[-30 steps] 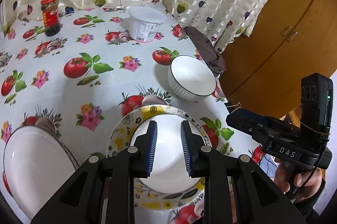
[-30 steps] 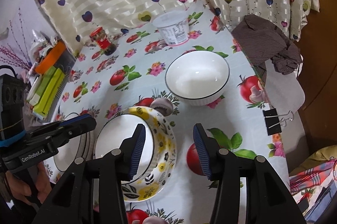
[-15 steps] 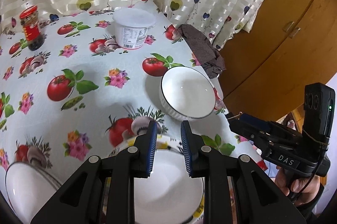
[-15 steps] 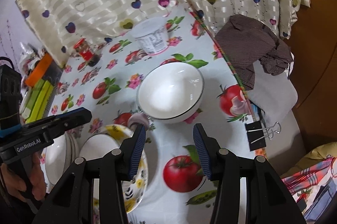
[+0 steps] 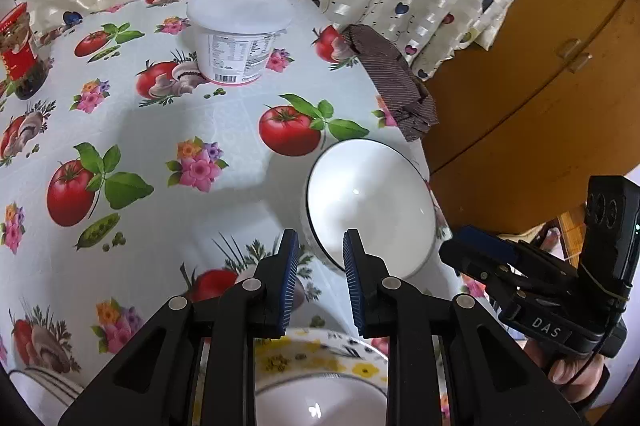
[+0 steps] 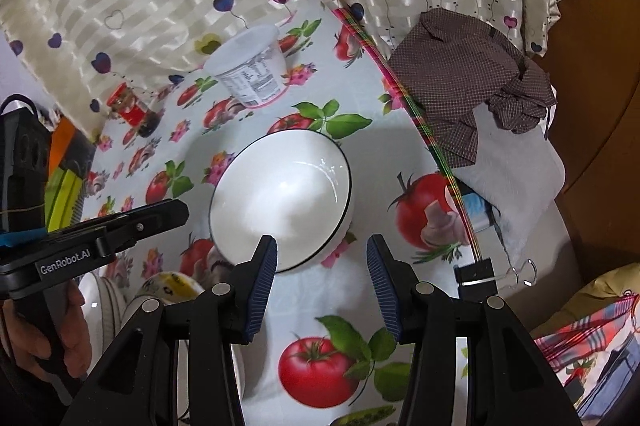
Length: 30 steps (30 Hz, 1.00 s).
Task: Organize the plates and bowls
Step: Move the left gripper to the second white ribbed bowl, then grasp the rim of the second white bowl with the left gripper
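A white bowl with a dark rim sits near the table's right edge. My left gripper is open and empty, its right finger over the bowl's near-left rim. My right gripper is open and empty, its left finger over the bowl's near rim. A yellow flowered bowl lies just under the left gripper. White plates lie stacked at the left.
A white lidded tub and a red-labelled jar stand at the back by the curtain. A brown cloth hangs at the table's right edge. A binder clip grips the tablecloth edge. A wooden cabinet stands to the right.
Both grippers have moved forward toward the white bowl. The flowered bowl and plates have slid down toward the frames' lower edges. Both jaws stay open.
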Tool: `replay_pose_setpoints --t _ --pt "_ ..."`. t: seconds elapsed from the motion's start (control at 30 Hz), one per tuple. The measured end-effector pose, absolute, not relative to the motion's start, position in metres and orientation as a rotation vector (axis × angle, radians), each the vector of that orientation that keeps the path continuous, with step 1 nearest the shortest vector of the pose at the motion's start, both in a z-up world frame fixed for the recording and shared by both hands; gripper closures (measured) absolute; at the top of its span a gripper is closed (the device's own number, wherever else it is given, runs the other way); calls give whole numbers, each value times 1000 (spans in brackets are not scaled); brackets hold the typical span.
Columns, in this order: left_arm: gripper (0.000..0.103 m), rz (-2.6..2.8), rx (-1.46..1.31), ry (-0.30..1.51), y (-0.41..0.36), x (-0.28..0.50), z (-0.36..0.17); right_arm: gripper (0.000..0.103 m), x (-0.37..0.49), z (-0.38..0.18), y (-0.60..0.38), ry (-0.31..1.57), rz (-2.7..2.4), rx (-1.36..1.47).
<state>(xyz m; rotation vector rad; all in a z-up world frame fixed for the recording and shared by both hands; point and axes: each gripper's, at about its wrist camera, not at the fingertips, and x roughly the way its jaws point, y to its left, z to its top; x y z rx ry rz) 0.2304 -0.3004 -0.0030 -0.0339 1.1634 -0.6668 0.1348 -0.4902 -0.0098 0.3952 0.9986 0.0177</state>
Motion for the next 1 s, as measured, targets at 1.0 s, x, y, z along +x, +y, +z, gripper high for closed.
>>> replay_pose_setpoints --t 1.0 --pt "79 -694 12 1245 -327 254 -39 84 177 -44 -494 1077 -17 401"
